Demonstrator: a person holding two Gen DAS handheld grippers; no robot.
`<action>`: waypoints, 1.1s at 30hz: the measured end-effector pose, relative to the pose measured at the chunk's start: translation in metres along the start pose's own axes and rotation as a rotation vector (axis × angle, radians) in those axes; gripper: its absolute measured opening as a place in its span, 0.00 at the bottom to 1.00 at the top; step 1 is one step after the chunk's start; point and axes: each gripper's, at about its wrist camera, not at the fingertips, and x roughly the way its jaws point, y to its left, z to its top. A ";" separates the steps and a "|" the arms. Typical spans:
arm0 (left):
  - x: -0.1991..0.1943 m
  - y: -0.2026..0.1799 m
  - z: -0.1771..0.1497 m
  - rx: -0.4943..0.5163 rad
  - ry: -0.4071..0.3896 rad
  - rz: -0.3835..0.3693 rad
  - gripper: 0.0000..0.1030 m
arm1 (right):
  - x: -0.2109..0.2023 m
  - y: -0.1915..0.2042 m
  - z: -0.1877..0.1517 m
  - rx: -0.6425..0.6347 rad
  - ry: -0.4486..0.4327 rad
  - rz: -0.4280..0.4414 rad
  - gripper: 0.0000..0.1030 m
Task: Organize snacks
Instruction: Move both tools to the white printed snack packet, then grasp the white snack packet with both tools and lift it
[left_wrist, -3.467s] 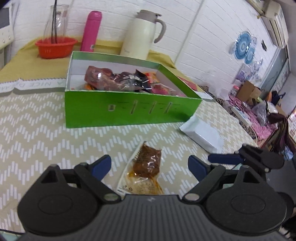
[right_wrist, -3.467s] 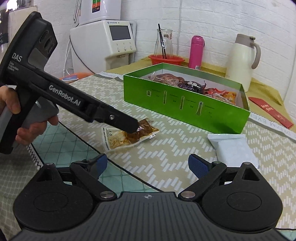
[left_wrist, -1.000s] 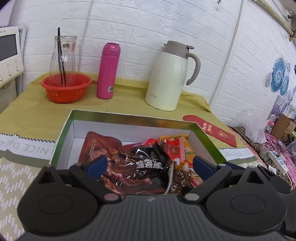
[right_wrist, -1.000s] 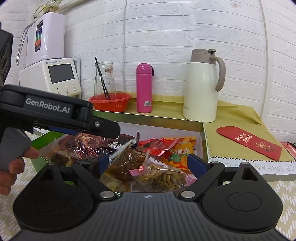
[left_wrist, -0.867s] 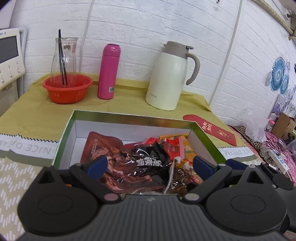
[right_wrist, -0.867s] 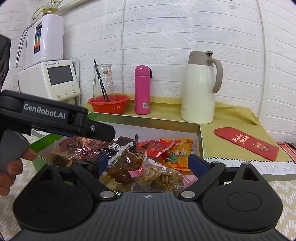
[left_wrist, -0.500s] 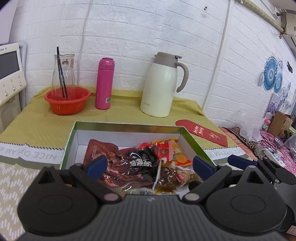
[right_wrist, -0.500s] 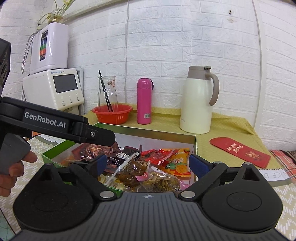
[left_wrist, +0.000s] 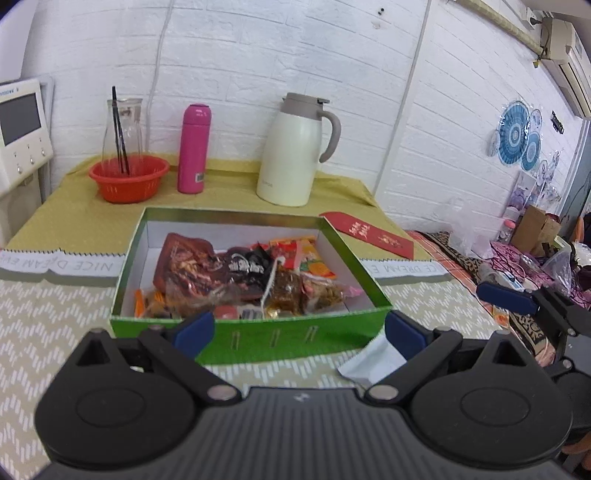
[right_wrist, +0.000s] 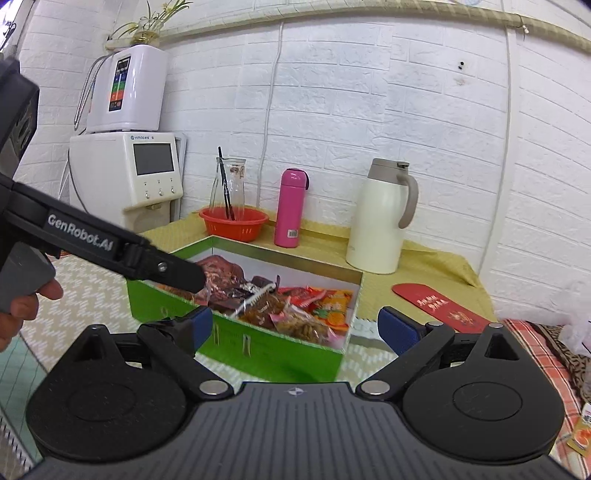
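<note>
both wrist views toward green box (left_wrist: 255, 334)

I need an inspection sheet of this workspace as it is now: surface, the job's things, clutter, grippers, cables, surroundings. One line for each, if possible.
Surface: table with a zigzag-pattern cloth; a yellow cloth at the back.
Job's things: green box open, holding many snack packets; a white packet lies on the cloth outside the box, by its right corner.
Clutter: red basket with a glass carafe in it, pink bottle, cream thermos jug, red envelope.
Grippers: left gripper open, empty; right gripper open, empty.
Cables: one white cable runs down the wall.
Surroundings: white brick wall; water dispenser at left.
</note>
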 end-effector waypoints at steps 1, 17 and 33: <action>-0.002 -0.001 -0.005 -0.003 0.013 -0.016 0.95 | -0.006 -0.003 -0.002 0.007 0.006 0.006 1.00; -0.014 -0.001 -0.064 -0.004 0.150 -0.071 0.95 | 0.030 -0.006 -0.070 0.008 0.228 -0.044 1.00; -0.020 0.002 -0.062 -0.021 0.131 -0.134 0.95 | -0.015 0.031 -0.043 -0.079 0.126 -0.003 0.49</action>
